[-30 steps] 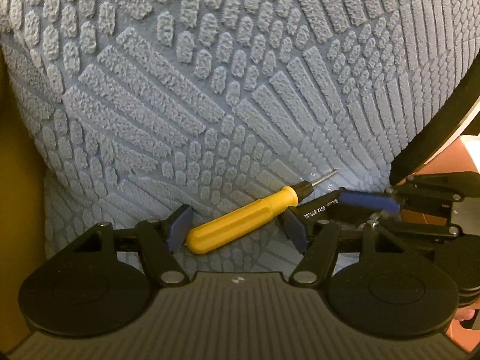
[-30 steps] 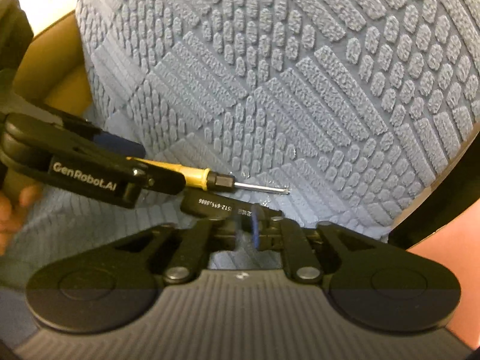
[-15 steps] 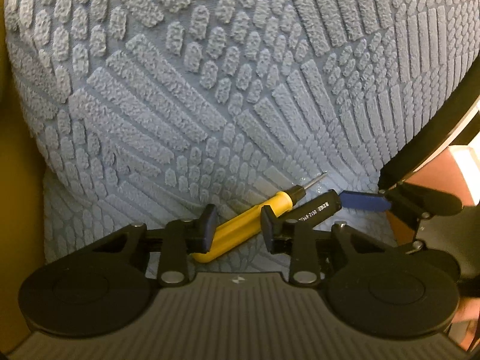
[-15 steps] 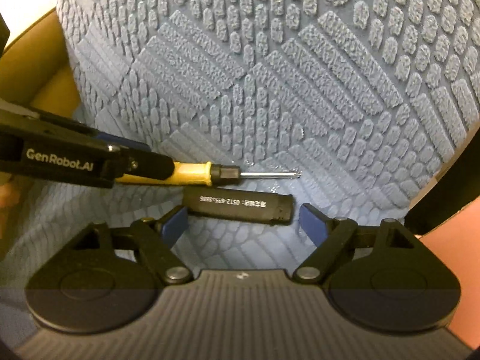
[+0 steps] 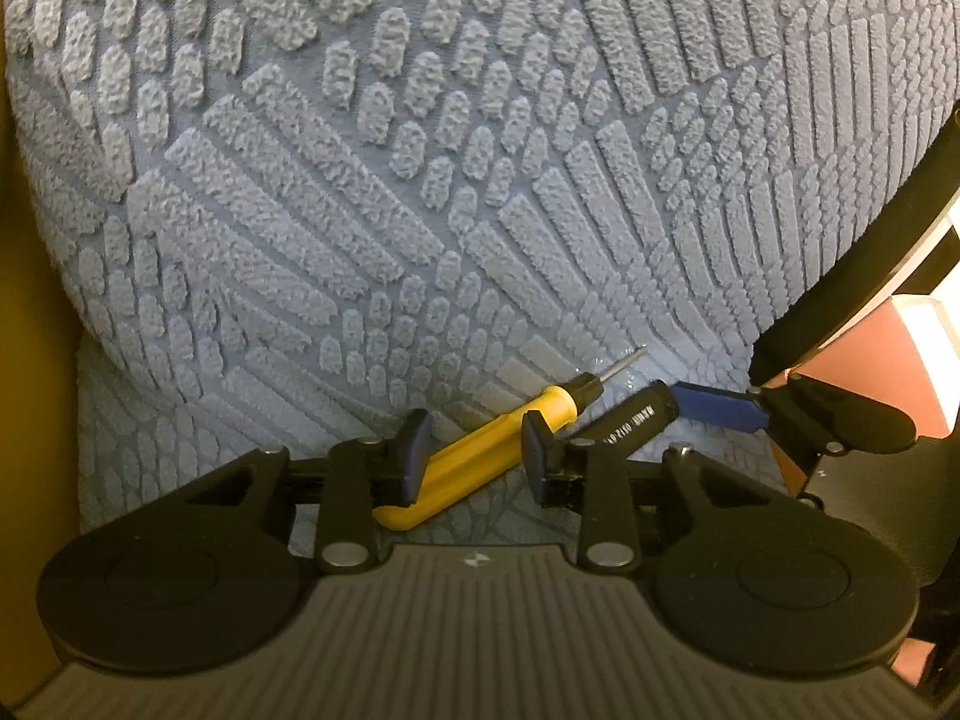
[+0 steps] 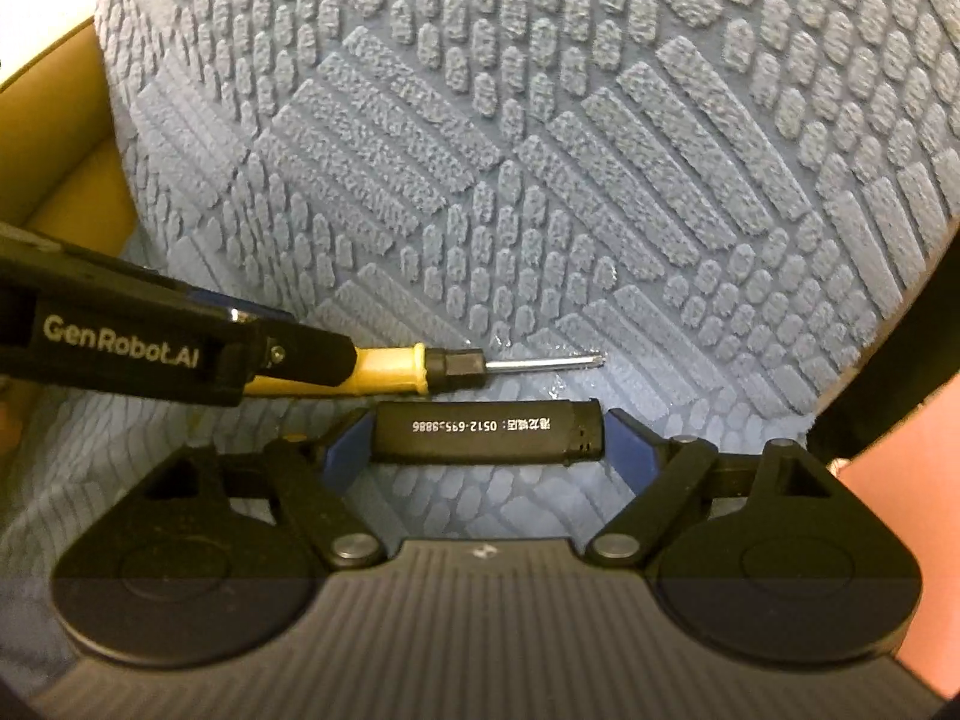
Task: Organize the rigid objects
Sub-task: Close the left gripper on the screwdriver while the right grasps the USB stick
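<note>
Blue textured cushion (image 5: 480,150), yellow-brown surface (image 5: 24,420) beside it, at left

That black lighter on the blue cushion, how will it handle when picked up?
The black lighter looks rigid and small, so probably light and unbending. Its glossy casing may slip under a light pinch. Resting on the soft textured cushion, it likely won't roll but could tilt when pushed.

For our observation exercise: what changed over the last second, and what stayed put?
The left gripper has just closed its jaws on the yellow screwdriver. The right gripper has just opened its jaws and sunk around the black lighter. Both objects still lie on the blue cushion.
</note>
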Tool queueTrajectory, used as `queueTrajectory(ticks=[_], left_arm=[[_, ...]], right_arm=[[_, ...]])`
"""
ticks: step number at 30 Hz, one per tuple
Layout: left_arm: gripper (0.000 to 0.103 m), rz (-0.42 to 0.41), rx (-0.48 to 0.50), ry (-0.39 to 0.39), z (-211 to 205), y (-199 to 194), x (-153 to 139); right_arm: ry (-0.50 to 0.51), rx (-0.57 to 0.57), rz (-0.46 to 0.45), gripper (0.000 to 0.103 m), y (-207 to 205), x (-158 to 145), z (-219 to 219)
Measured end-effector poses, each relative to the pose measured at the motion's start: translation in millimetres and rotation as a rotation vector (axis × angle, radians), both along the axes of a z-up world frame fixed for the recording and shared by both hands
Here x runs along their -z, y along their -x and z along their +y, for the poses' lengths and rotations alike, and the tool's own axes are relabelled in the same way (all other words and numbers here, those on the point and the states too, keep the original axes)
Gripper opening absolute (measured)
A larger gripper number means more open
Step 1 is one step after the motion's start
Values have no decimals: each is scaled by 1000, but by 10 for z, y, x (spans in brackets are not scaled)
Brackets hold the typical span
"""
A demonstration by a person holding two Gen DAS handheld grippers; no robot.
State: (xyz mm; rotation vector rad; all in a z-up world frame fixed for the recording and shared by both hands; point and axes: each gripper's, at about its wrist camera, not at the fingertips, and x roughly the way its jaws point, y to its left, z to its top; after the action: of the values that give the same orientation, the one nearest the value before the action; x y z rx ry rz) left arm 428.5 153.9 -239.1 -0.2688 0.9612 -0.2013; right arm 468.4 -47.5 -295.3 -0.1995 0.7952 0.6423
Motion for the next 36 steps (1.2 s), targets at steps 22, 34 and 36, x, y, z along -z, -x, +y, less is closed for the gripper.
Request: queueTrajectory(ticks=[22,34,36], left_arm=[[40,-64,134,-131,-325,0,24],[40,-64,233,-194,-593,12,109],[38,-64,233,-198,-636,84,131]], right_arm=[[32,-35,-7,85,448,-202,-304],[44,-48,17,85,484,-195,-324],[43,-45,30,85,469,-185,-347]])
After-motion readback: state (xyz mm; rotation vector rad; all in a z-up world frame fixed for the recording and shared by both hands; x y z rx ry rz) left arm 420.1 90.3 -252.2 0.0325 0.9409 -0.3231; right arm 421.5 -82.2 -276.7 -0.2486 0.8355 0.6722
